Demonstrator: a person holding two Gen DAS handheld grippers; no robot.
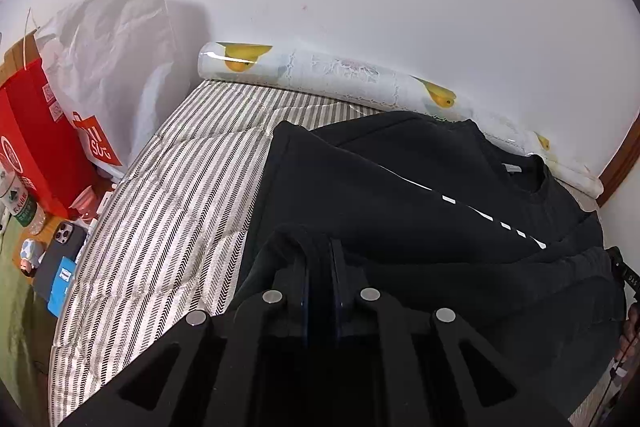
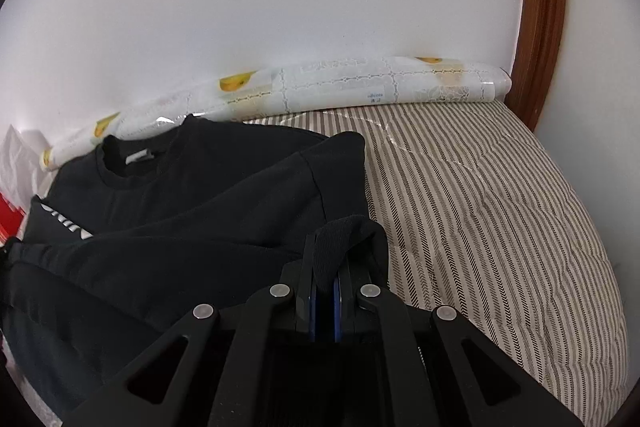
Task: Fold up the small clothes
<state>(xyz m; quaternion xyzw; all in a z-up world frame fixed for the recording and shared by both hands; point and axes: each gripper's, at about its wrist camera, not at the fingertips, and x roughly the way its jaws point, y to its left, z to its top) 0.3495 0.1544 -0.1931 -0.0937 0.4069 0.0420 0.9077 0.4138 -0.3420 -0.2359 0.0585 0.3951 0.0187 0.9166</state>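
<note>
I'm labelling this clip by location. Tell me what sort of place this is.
Probably a bedroom at home. A black sweatshirt is being folded on a striped quilt that looks like bedding, set against a white wall. A crowded side table holds a phone and a red shopping bag.

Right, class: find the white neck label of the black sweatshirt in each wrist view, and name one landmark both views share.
Left wrist view: white neck label sits right of centre, inside the collar of the black sweatshirt.
Right wrist view: the label is at upper left, inside the collar.
Shared landmark: the lemon-print roll along the wall.
</note>
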